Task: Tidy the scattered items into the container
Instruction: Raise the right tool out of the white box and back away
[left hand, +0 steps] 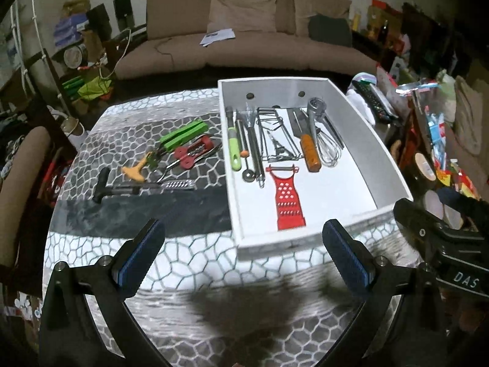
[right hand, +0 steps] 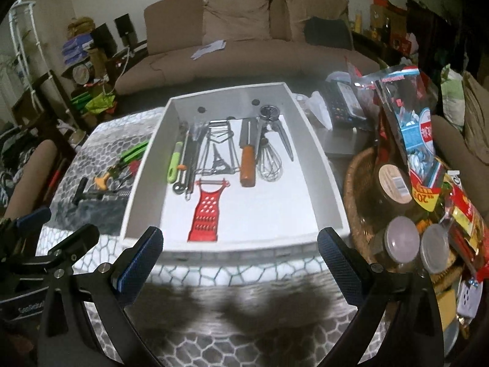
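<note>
A white box (left hand: pixel 385 159) (right hand: pixel 324 165) holds several kitchen tools, among them a red grater (left hand: pixel 287 202) (right hand: pixel 206 214), a whisk (left hand: pixel 328 150) and a wooden-handled tool (left hand: pixel 309 153). On the patterned tablecloth left of the box lie a green tool (left hand: pixel 183 134), a red corkscrew (left hand: pixel 192 153), an orange-handled tool (left hand: pixel 134 172) and a black-handled slicer (left hand: pixel 143 186) (right hand: pixel 91 194). My left gripper (left hand: pixel 243 253) is open and empty, near the box's front edge. My right gripper (right hand: pixel 240 260) is open and empty before the box's front wall.
A wicker basket (right hand: pixel 357 202) with jars and snack packets stands right of the box. A remote control (left hand: pixel 371 99) lies behind it. A brown sofa (left hand: pixel 244 30) is beyond the table. An armchair arm (left hand: pixel 21 165) is at the left.
</note>
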Tool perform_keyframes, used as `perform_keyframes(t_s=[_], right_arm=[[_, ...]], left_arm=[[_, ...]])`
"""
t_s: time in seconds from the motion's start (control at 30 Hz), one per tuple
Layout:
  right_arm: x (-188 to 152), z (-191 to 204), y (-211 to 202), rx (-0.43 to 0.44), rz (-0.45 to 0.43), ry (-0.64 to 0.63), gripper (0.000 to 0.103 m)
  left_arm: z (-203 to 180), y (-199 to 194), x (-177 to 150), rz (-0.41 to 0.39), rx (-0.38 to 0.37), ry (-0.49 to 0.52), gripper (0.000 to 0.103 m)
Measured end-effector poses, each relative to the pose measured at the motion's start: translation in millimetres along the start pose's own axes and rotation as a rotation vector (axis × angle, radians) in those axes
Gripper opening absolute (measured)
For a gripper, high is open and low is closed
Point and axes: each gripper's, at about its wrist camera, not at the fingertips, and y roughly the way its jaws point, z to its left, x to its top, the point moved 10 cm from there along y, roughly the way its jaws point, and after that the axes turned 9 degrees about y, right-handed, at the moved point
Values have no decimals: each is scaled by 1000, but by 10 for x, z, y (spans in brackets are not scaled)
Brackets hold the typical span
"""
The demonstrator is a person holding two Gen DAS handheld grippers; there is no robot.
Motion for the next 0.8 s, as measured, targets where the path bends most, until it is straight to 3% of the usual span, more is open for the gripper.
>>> perform_keyframes(t_s=[0.37,0.8], right_arm=[[-406,580,-308,60,-15,-37,103],[-755,1454,4,110,12,-128,103]], left_arm=[[457,-393,-449,-35,45,-16,103],[1351,-330,-863,-33,128,-49,103]])
